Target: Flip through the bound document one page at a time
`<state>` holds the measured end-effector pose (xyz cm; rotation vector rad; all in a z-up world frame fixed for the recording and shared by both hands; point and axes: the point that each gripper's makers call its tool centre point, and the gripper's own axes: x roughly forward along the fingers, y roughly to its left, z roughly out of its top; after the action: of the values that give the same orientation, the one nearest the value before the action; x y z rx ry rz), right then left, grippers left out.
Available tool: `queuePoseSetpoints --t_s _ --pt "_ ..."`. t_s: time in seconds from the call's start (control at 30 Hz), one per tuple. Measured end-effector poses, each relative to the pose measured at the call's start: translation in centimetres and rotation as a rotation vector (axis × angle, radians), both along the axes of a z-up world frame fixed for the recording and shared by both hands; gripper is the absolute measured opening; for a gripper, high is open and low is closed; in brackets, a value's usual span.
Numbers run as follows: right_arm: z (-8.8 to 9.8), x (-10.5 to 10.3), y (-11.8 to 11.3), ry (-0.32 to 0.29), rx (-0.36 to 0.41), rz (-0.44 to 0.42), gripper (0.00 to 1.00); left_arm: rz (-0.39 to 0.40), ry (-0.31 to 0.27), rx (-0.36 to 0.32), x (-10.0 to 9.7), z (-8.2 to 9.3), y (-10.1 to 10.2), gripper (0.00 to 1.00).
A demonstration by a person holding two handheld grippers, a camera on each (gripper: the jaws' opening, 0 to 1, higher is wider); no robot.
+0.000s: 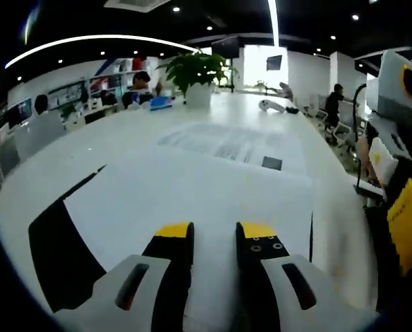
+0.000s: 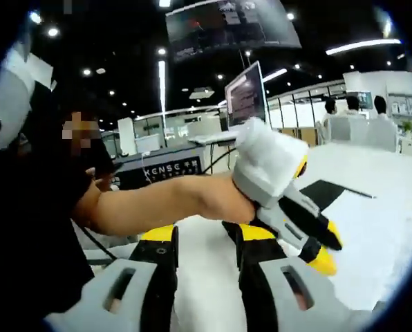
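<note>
— Surface? Long white table [image 1: 109, 149] lying in an open office, bearing the white bound document [image 1: 192, 187] with black cover, flat.

— Grippers? Left gripper [image 1: 215, 238] hovering over the page, jaws slightly parted, gripping nothing. Right gripper [image 2: 204, 238] likewise, empty.

Open table [image 1: 123, 138] ahead of the document [image 1: 213, 187] (potted plant [image 1: 198, 76] far back).

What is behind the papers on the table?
Behind the papers stands a green plant in a white pot on the white table. Further back, people sit at desks.
</note>
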<state>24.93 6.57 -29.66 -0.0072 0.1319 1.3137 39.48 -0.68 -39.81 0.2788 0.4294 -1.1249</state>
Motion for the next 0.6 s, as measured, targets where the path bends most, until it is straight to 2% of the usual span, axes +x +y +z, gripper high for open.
queuePoseSetpoints --t_s 0.03,0.13,0.2,0.23,0.27,0.3,0.37,0.4,0.43,0.53,0.6 --pt "0.8 0.1 -1.2 -0.059 0.007 0.011 0.35 0.0 -0.001 0.0 0.1 0.0 0.0 0.27" --pt "2.0 1.3 -4.6 -0.152 -0.018 -0.011 0.36 0.006 -0.001 -0.007 0.0 0.2 -0.1 0.27" --pt "2.4 2.8 -7.1 -0.205 -0.052 -0.045 0.37 0.01 -0.002 -0.01 0.1 0.3 -0.1 0.27" --pt "2.4 3.1 -7.6 -0.215 -0.063 -0.052 0.38 0.011 -0.003 -0.007 0.3 0.4 -0.1 0.27" --pt "2.2 4.2 -9.1 -0.23 -0.097 -0.072 0.37 0.012 -0.002 -0.006 0.4 0.4 -0.1 0.27" --pt "1.9 4.9 -10.1 -0.226 -0.122 -0.086 0.37 0.01 -0.002 -0.006 0.5 0.4 -0.1 0.27" --pt "0.3 6.7 -12.7 -0.151 -0.175 -0.116 0.33 0.007 0.003 -0.006 0.7 0.4 -0.1 0.27" --pt "-0.6 7.3 -13.9 -0.091 -0.197 -0.121 0.28 0.005 0.003 -0.006 0.5 0.5 -0.1 0.27" --pt "-1.2 7.8 -14.6 -0.082 -0.214 -0.117 0.25 0.004 0.005 -0.005 0.7 0.5 -0.2 0.27" --pt "-2.3 9.4 -15.9 -0.122 -0.248 -0.096 0.29 0.0 0.004 -0.001 0.6 0.6 -0.2 0.27" --pt "-3.7 10.2 -16.5 -0.145 -0.315 -0.069 0.28 0.004 0.005 0.004 0.5 0.7 -0.3 0.27"
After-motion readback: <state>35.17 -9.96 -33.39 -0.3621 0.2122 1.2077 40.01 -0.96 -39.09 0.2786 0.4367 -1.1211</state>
